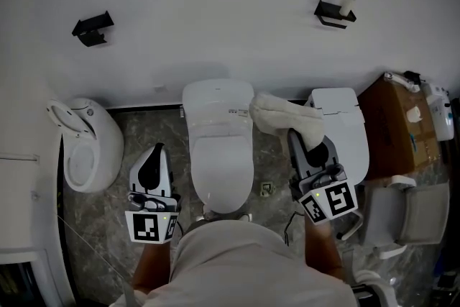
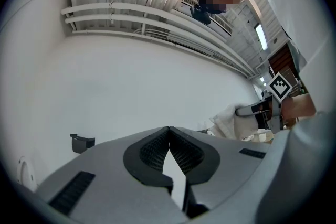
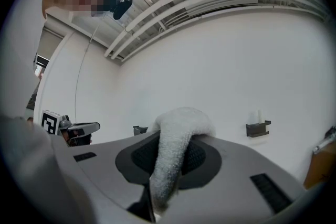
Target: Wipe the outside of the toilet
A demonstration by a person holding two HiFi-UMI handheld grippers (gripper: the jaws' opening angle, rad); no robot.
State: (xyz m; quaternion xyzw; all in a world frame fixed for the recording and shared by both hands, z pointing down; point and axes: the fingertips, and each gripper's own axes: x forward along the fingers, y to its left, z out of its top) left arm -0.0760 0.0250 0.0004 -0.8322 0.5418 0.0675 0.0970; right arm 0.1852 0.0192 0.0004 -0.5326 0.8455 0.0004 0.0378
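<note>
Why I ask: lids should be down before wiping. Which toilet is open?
The leftmost toilet, turned sideways by the left wall. Its bowl shows open, while the middle toilet and the right toilet have their lids shut.

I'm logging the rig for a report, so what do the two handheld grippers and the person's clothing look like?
Both the left gripper and right gripper have pale grey and black bodies. Each claw is grey with black ribbed pads. A black-and-white marker cube sits at each rear. The person wears a pale top.
</note>
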